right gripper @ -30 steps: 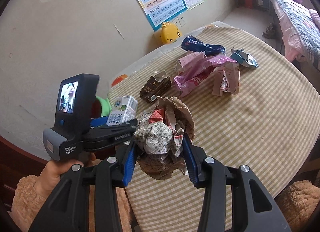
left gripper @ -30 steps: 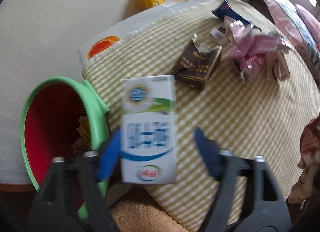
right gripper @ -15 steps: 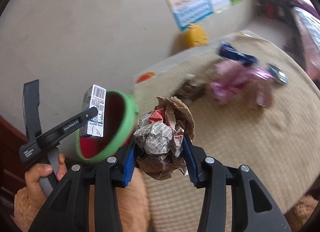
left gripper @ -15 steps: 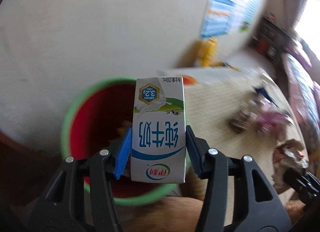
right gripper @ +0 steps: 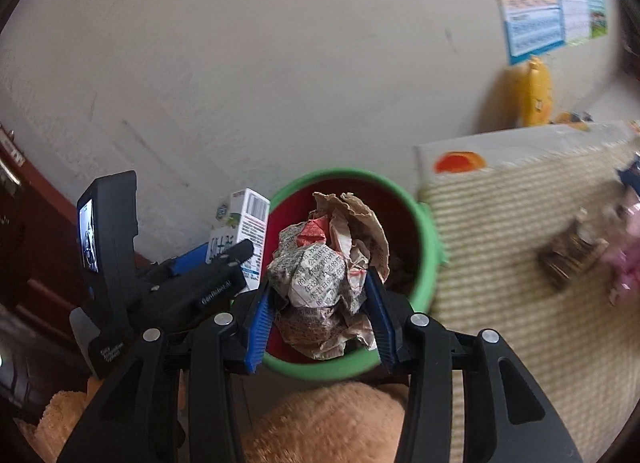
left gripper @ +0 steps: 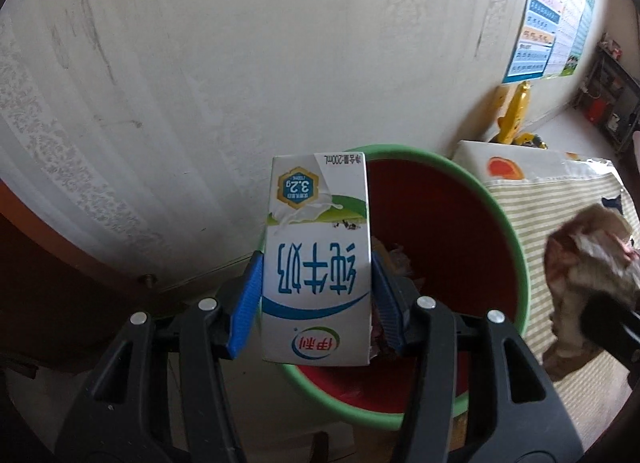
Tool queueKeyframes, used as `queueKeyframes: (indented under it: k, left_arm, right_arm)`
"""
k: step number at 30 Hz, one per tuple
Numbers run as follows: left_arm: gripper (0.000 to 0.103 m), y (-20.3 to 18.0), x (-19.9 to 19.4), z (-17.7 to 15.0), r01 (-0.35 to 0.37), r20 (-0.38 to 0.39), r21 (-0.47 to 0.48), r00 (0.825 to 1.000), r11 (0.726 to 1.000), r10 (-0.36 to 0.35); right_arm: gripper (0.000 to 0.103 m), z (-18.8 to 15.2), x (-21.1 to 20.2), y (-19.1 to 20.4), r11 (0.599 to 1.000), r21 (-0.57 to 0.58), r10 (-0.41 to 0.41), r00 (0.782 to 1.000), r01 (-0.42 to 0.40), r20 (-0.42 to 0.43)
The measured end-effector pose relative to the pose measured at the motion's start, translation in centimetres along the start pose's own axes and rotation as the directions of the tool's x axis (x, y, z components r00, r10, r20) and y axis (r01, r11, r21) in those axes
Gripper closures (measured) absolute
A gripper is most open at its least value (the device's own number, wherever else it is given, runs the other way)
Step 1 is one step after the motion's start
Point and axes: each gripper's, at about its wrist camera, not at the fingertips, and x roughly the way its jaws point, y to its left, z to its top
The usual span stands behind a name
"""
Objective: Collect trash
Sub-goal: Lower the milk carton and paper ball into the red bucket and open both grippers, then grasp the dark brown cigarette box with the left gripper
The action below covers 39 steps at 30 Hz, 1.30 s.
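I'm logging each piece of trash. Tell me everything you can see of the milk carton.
The milk carton is a small white paperboard box with blue Chinese lettering, a green swoosh and a barcode on one side. It looks intact. The left gripper clamps its two sides, print upside down in that view, in front of the green-rimmed red bin.

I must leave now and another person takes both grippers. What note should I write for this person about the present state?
Left gripper: shut on milk carton, held at the bin.
Right gripper: shut on crumpled paper wad, in front of the bin's mouth.
Done: some trash lies inside the bin.
Left: release both pieces into the bin; then collect the brown box and pink wrapper from the checkered table.
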Motion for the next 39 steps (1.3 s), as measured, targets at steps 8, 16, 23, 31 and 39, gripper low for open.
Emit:
queueKeyframes:
  k: [8,16,23,31,39]
  left_arm:
    - [0.028,1.0,-1.3,-0.9,0.018,-0.011,-0.02,1.0,1.0,-0.018]
    - [0.026,-0.4,-2.9,-2.4,0.062,0.017,0.007,0.998,0.998,-0.062]
    - [0.022,-4.1,-4.8,-3.3,0.088,0.045,0.08,0.995,0.993,-0.092]
    - [0.02,-9.0,-5.8,-3.9,0.116,0.029,0.165,0.992,0.979,-0.123]
    - [0.02,-16.9,-4.8,-4.6,0.185,0.002,0.301,0.981,0.935,-0.195]
  right_arm:
    - [0.035,0.7,0.6,1.1,0.998,-0.049,-0.042,0.999,0.042,0.012]
    - [0.035,-1.0,-5.9,-5.8,0.961,0.007,-0.276,0.958,0.276,0.083]
    - [0.024,-1.8,-11.6,-17.9,0.78,-0.026,-0.625,0.781,0.625,0.004]
    - [0.049,-5.4,-9.6,-25.4,0.785,-0.054,-0.618,0.771,0.618,-0.153]
    - [0.1,-5.8,-11.1,-23.0,0.863,0.05,-0.494,0.859,0.503,-0.135]
